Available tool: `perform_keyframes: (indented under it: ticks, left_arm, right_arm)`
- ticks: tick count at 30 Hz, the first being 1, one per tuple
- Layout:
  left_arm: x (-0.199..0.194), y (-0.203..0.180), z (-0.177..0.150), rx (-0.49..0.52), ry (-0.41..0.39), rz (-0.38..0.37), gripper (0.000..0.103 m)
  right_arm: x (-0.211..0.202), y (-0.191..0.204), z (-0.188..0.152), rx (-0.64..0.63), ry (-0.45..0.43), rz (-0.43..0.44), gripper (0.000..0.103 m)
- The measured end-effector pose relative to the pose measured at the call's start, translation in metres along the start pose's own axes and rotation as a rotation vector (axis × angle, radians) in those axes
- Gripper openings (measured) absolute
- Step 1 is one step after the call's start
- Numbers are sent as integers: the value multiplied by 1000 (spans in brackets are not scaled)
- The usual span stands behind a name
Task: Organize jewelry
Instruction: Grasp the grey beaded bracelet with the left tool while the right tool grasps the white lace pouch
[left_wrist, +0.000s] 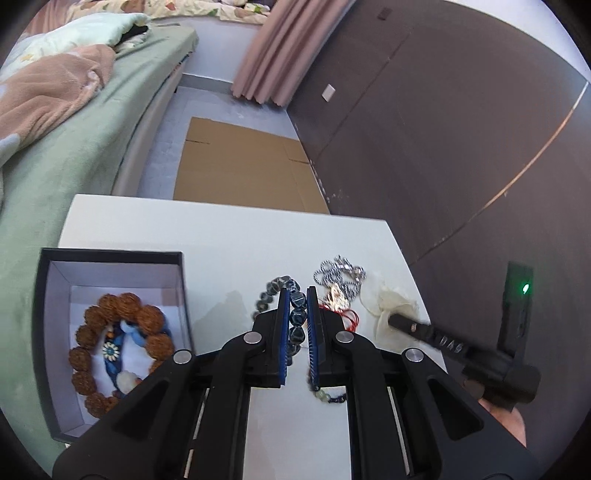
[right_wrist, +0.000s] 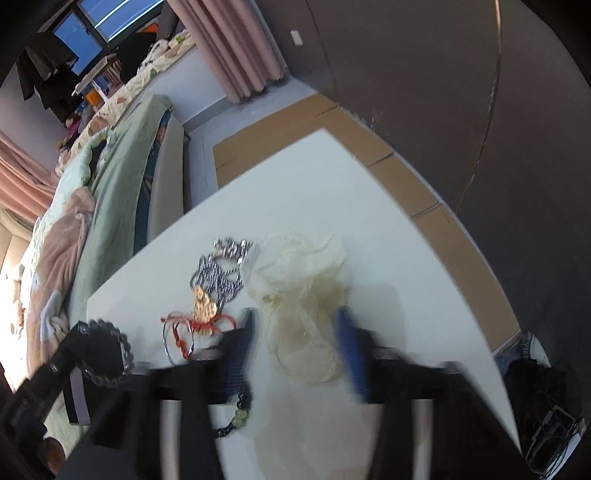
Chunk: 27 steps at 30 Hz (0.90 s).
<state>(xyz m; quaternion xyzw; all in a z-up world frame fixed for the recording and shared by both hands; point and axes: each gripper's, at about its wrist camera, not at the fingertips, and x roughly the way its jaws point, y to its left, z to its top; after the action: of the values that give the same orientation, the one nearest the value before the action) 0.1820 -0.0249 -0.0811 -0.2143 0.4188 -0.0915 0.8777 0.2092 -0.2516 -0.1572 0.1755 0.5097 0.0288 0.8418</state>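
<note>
My left gripper (left_wrist: 297, 291) is shut on a dark blue bead bracelet (left_wrist: 297, 314), and the rest of its loop hangs beyond the left pad. To its left stands an open black box (left_wrist: 110, 258) holding a brown bead bracelet (left_wrist: 122, 306). A silver chain (left_wrist: 338, 273), a gold pendant (right_wrist: 204, 308) and red string (right_wrist: 177, 326) lie just past the fingers. My right gripper (right_wrist: 295, 312) is blurred; its blue pads stand wide apart on either side of a cream gauze pouch (right_wrist: 306, 280). In the left wrist view, the right gripper (left_wrist: 393, 321) touches that pouch (left_wrist: 388, 299).
A small strand with green beads (right_wrist: 242, 413) lies on the white table (left_wrist: 229, 236) near the fingers. A bed with green bedding (left_wrist: 74, 155) runs along the left. Flat cardboard (left_wrist: 240, 162) covers the floor beyond. A dark wardrobe (left_wrist: 443, 129) is on the right.
</note>
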Motion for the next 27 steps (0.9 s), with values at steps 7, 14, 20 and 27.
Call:
perform_keyframes:
  ticks: [7,14,20,27]
  left_arm:
    - [-13,4,1,-13,-36,7,10]
    - [-31,5,-4,-9,-61,3,10]
    - [-51,10,-5,-16,-101,-8,10]
    - [-77,25,-3,-44,-138,-12,10]
  right_arm:
    - [-22,11,-8,-37,-46,80,1]
    - [-47,21,-15,-64,-99,168,1]
    - [-66,28,-22,-74,-125,297,1]
    - [-84,47,-32,-93,-148,413,1]
